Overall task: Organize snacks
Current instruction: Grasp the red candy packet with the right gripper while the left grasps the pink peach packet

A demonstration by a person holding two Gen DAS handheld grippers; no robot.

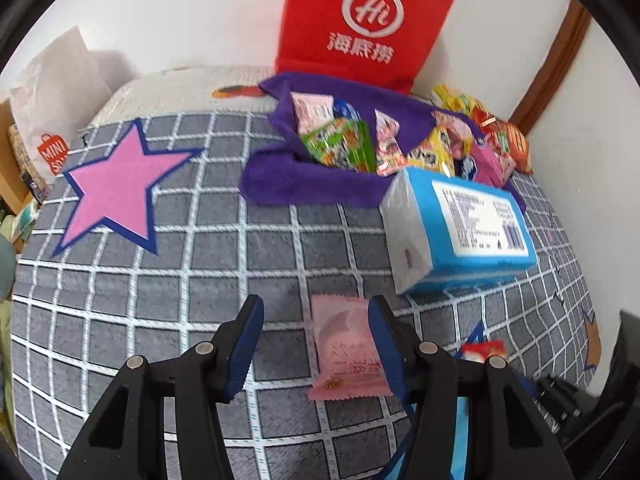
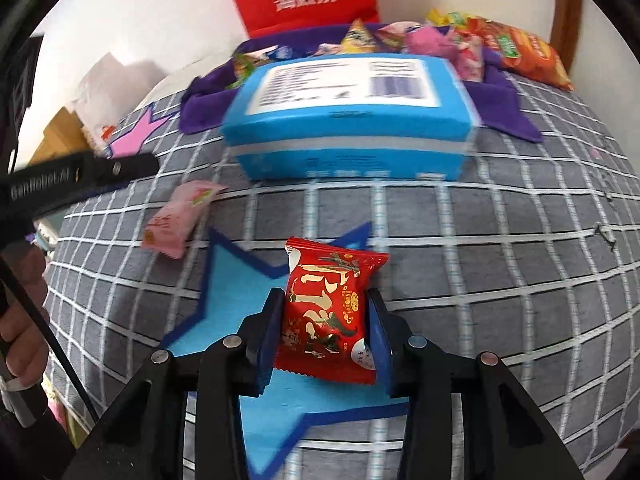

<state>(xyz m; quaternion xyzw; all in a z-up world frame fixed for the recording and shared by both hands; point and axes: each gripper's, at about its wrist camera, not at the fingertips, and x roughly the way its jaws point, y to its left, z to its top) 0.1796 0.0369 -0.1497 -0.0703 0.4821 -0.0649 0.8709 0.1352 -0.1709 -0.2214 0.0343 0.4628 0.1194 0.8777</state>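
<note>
A red snack packet (image 2: pixel 330 312) with gold lettering stands nearly upright at 6 o'clock over a blue star; a pink packet (image 2: pixel 180 218) lies flat at 9 o'clock; more mixed wrapped snacks (image 1: pixel 384 140) are heaped on purple cloth at 1 o'clock

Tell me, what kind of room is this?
Probably a bedroom at home: a checked bedspread with stars covers a soft bed, a red shopping bag leans on the wall, and snacks are piled up.

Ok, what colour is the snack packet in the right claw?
Red with gold lettering: the snack packet shows best in the right wrist view.
</note>
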